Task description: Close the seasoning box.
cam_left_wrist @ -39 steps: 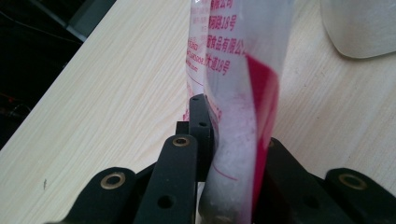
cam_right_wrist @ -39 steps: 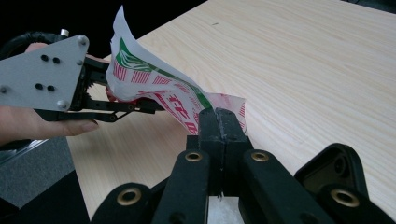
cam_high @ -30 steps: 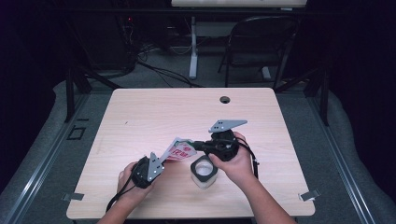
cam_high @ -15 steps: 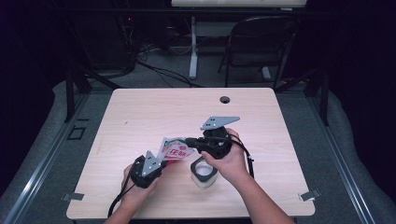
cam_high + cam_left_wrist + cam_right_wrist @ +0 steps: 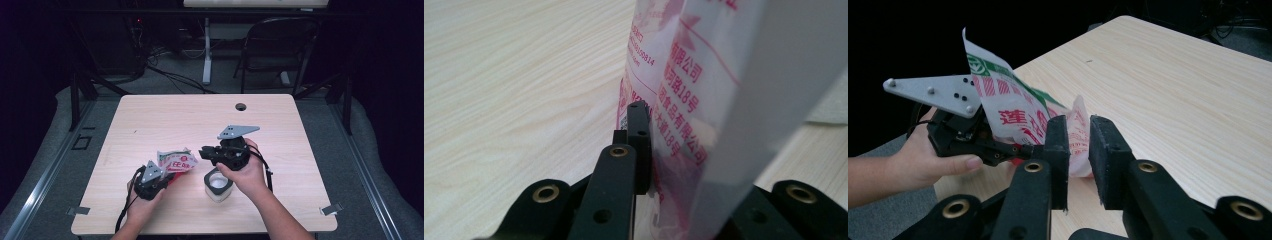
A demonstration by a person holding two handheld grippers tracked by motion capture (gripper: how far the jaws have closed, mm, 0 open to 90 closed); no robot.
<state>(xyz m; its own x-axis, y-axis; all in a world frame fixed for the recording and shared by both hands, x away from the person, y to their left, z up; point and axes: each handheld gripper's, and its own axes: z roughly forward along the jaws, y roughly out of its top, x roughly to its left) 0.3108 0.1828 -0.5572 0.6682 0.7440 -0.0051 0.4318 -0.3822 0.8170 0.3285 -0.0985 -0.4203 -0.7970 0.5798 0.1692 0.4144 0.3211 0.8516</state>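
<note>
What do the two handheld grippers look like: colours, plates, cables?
Both are black. The left gripper and the right gripper each carry a grey three-cornered plate with small holes on top and trail a black cable. The jaws are flat black bars on arms with brass-coloured pivot rings. No sleeves show on the forearms.

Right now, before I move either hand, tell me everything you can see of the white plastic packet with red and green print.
The white plastic packet with red and green print is thin, crinkled film bearing red characters and a green logo near its upper edge. It is held up off the wooden table, its top edge ragged. The left gripper is clamped on its lower end. The right gripper has just been opening; the film shows behind its parted jaws, contact unclear. Contents cannot be seen.
</note>
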